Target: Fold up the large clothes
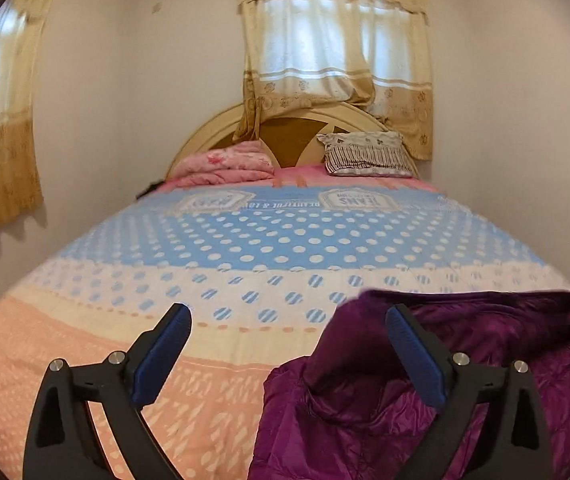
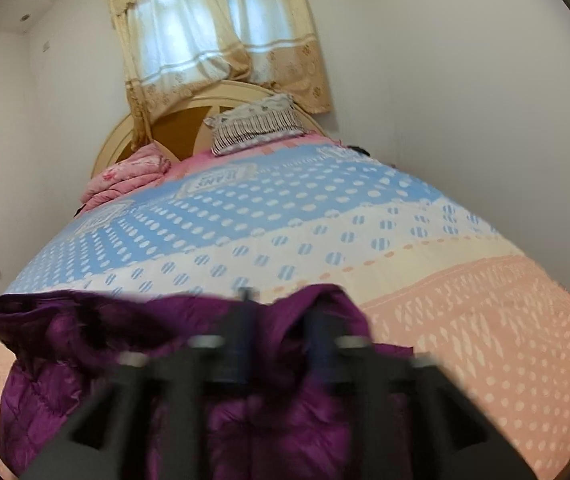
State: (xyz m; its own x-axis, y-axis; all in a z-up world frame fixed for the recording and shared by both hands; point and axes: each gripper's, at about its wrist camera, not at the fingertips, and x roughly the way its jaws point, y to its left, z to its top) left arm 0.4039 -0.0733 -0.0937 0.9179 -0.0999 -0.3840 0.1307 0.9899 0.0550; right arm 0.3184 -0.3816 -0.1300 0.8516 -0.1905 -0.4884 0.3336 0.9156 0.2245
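L gripper [image 1: 287, 320]: jaws wide open, beside purple jacket [image 1: 485, 380] | R gripper [image 2: 281, 320]: blurred, jaws pinching jacket fold | jacket on bed [image 1: 245, 240] foot end

Right gripper [image 2: 281, 344] is motion-blurred, so jaw gap and whether it pinches the purple jacket [image 2: 85, 360] can't be read. The jacket runs off the bottom edge in both views, hem hidden. Small dark object [image 2: 359, 149] at the bed's far right edge: too small to identify.

Both wrist views look low along the bed [image 1: 245, 240] toward the headboard [image 1: 285, 136] at 12 o'clock, close above the purple jacket [image 2: 85, 360]; the right view tilts and blurs
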